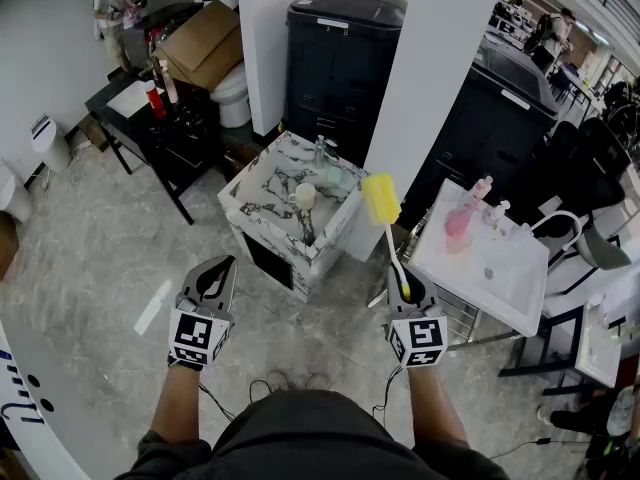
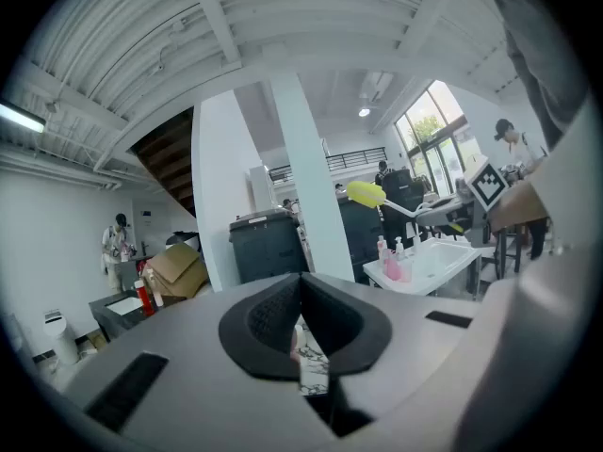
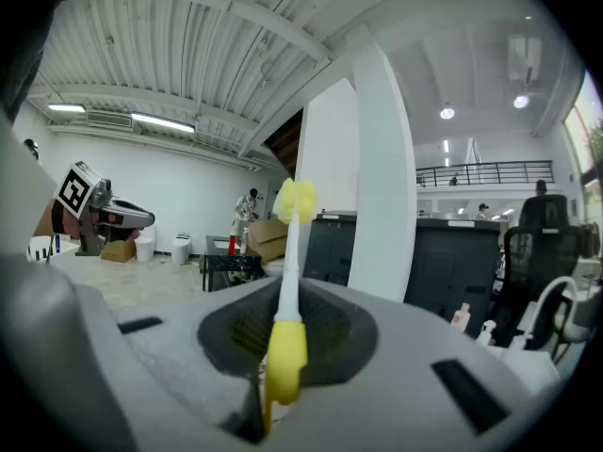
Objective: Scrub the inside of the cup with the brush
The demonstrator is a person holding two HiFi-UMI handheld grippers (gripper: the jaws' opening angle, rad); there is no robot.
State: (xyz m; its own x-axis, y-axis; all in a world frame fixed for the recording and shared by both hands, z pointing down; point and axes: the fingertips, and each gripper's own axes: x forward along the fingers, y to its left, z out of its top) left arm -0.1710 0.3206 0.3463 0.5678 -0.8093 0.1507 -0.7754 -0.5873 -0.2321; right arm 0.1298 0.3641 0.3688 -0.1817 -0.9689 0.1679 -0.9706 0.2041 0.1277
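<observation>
A cream cup [image 1: 305,196] stands upright in the basin of a marble-patterned sink cabinet [image 1: 262,226], ahead of both grippers and well apart from them. My right gripper [image 1: 405,290] is shut on the yellow handle of a brush [image 1: 388,230]. Its white shaft rises to a yellow sponge head [image 1: 381,198], which points toward the cabinet's right corner. In the right gripper view the brush [image 3: 285,347] stands upright between the jaws of my right gripper [image 3: 287,320]. My left gripper [image 1: 214,276] hangs left of the cabinet's near corner. In the left gripper view my left gripper [image 2: 301,320] is shut with nothing in it.
A faucet [image 1: 320,151] stands at the cabinet's far edge. At the right is a white washbasin [image 1: 500,268] with pink bottles [image 1: 460,223]. Behind are a white pillar [image 1: 435,78] and black machines [image 1: 340,58]. A black table [image 1: 150,128], a cardboard box [image 1: 203,43] and a person [image 1: 112,3] are at far left.
</observation>
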